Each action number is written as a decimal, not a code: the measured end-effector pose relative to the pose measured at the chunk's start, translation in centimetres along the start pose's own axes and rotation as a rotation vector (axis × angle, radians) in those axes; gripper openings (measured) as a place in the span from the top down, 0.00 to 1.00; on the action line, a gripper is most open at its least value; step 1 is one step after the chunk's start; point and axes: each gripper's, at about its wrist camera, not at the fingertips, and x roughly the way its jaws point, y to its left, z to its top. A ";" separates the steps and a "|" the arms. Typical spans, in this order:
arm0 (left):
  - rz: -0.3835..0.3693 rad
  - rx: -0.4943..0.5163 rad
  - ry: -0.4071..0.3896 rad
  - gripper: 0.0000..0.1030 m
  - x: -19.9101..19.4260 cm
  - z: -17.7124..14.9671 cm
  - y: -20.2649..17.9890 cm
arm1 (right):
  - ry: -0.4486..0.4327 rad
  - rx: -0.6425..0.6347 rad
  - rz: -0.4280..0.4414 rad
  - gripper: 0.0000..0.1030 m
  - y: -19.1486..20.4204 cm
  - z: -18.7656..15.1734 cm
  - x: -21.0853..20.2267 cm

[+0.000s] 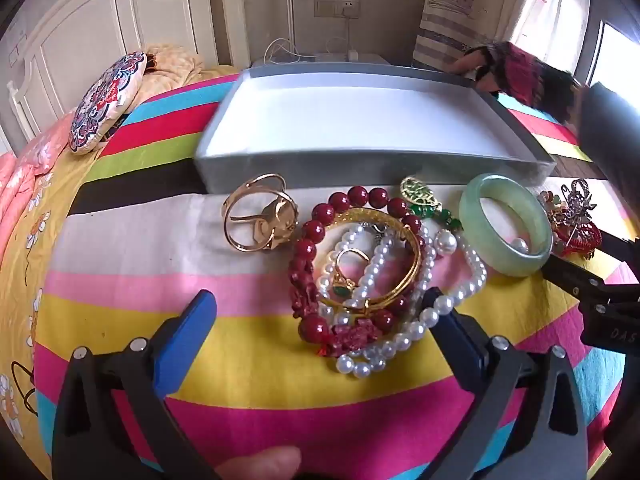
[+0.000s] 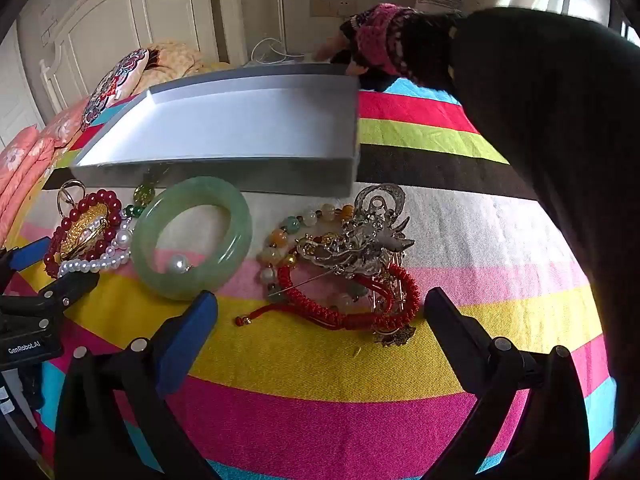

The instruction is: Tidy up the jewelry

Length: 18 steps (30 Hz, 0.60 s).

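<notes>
Blue-padded left tongs (image 1: 320, 320) hang nearest the lens in the left wrist view, spread wide and holding nothing, with the tangled heap of jewelry just beyond their tips on the striped bedspread (image 1: 248, 360). That heap is a pearl strand (image 1: 416, 320) looped through a gold bangle (image 1: 384, 260) and a dark red bead bracelet (image 1: 320, 248), with a small gold ring with a green stone (image 1: 344, 276) lying inside. The pearls and beads are limp and will slither and drag their neighbours along if lifted, so I judge the stiff gold bangle the better first hold, pinched across its rim where it is free of the pearls. A large gold ring-shaped ornament (image 1: 260, 216) lies apart to the left, rigid and easy to take by its band. The jade-green bangle (image 2: 192, 236) looks smooth, heavy and breakable; it should be gripped across the band rather than from outside, as the pads may slip on it. A loose pearl (image 2: 178, 264) rests inside it. The right tongs (image 2: 320, 312) are likewise wide open and empty, facing a red woven cord bracelet (image 2: 360, 304), a string of pale mixed beads (image 2: 280, 240) and a silver brooch (image 2: 360, 236) whose long pin sticks out and may snag the cord. The grey tray (image 1: 372, 164), empty, stands just behind everything. A person in dark clothes (image 2: 540, 120) leans over the bed on the right, near the tray's far corner.
</notes>
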 end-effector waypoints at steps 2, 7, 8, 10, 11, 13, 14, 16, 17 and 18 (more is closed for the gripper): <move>0.000 0.000 0.001 0.02 0.0 0.0 0.0 | 0.004 0.003 0.005 0.04 0.0 -0.1 -0.1; 0.000 0.000 0.001 0.02 -0.1 -0.1 0.0 | 0.005 0.001 0.001 0.04 0.1 -0.1 -0.2; 0.000 0.000 0.001 0.02 -0.1 -0.2 0.0 | 0.006 0.001 0.001 0.04 0.1 -0.2 -0.2; 0.001 0.000 0.005 0.02 0.0 0.0 0.0 | 0.005 0.001 0.001 0.04 0.1 -0.2 -0.2; 0.001 0.000 0.005 0.02 0.0 0.0 0.0 | 0.004 0.001 0.001 0.04 0.1 -0.2 -0.2; 0.001 0.000 0.004 0.02 0.0 0.0 0.0 | 0.004 0.001 0.002 0.04 0.1 -0.2 -0.2; 0.000 0.000 0.005 0.02 0.0 0.0 0.0 | 0.004 0.001 0.002 0.04 0.1 -0.2 -0.2; 0.000 0.000 0.005 0.02 0.0 0.0 0.0 | 0.004 0.001 0.002 0.04 0.1 -0.2 -0.2; 0.000 0.000 0.005 0.02 0.0 0.0 0.0 | 0.003 0.001 0.002 0.04 0.1 -0.2 -0.2; 0.000 0.000 0.005 0.02 0.0 0.0 0.0 | 0.004 0.001 0.002 0.04 0.1 -0.2 -0.2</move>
